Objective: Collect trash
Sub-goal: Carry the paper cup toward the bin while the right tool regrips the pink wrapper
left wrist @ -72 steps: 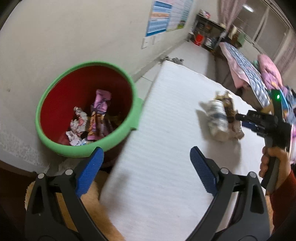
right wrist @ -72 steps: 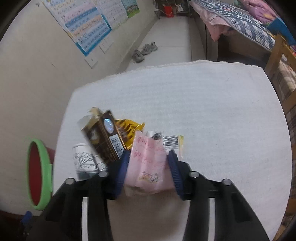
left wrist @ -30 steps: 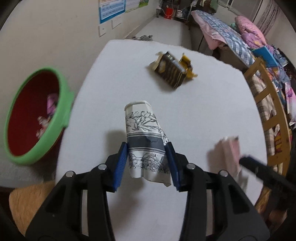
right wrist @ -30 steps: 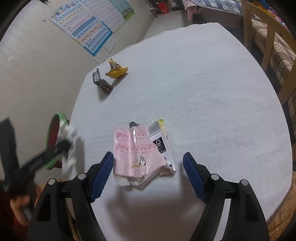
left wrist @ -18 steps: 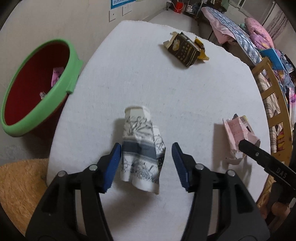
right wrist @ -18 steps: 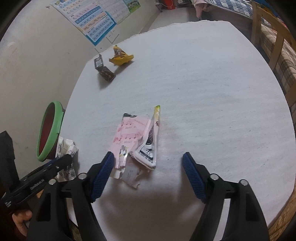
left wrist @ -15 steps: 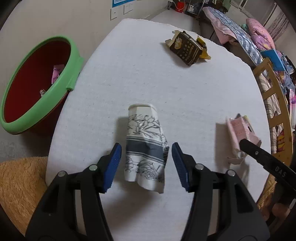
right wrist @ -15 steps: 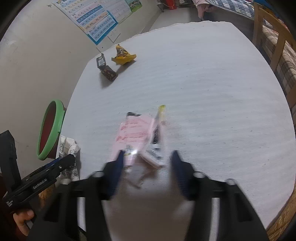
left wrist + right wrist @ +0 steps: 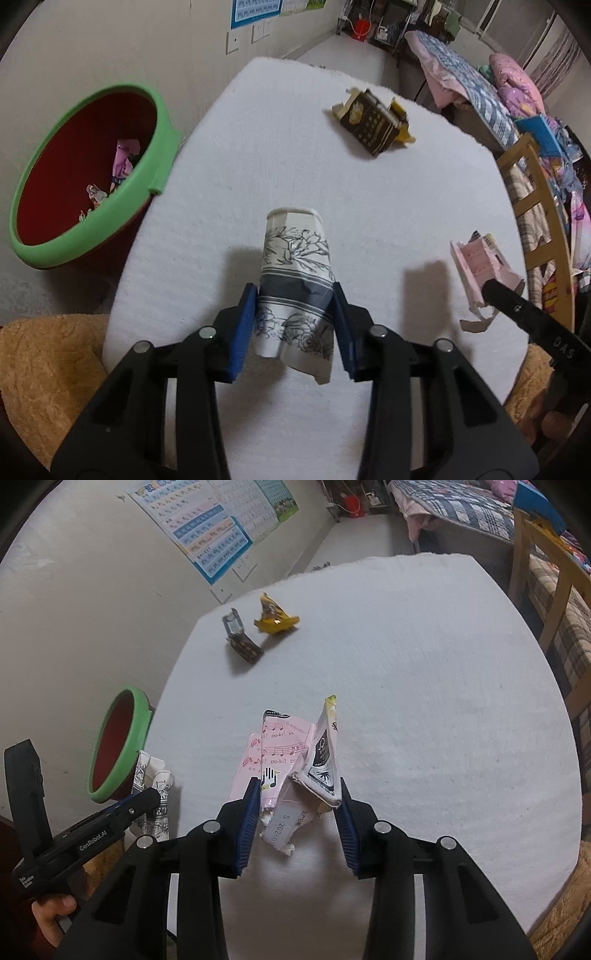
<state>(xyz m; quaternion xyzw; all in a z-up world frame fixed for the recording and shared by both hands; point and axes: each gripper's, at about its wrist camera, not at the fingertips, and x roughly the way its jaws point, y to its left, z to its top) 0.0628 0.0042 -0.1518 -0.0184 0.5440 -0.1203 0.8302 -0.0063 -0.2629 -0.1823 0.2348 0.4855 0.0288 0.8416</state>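
My left gripper [image 9: 293, 326] is shut on a crushed white paper cup [image 9: 295, 273] with a grey flower print, near the front of the white table [image 9: 258, 147]. My right gripper [image 9: 297, 818] is shut on a crumpled pink snack wrapper [image 9: 280, 760] bundled with a yellow-edged packet [image 9: 327, 753]. The pink wrapper also shows in the left wrist view [image 9: 480, 264], and the cup shows in the right wrist view [image 9: 153, 794]. A red bin with a green rim [image 9: 159, 125] holds several wrappers, left of the table. A dark brown carton [image 9: 369, 123] and a yellow wrapper [image 9: 275, 622] lie at the far side.
A wooden chair [image 9: 535, 206] stands at the table's right edge. A tan rug [image 9: 48, 369] lies under the table front. A wall with posters [image 9: 214, 528] is to the left, and a bed [image 9: 461, 77] is at the far right.
Both grippers were open around their items half a second ago; now the left has closed on the paper cup and the right on the pink wrapper bundle.
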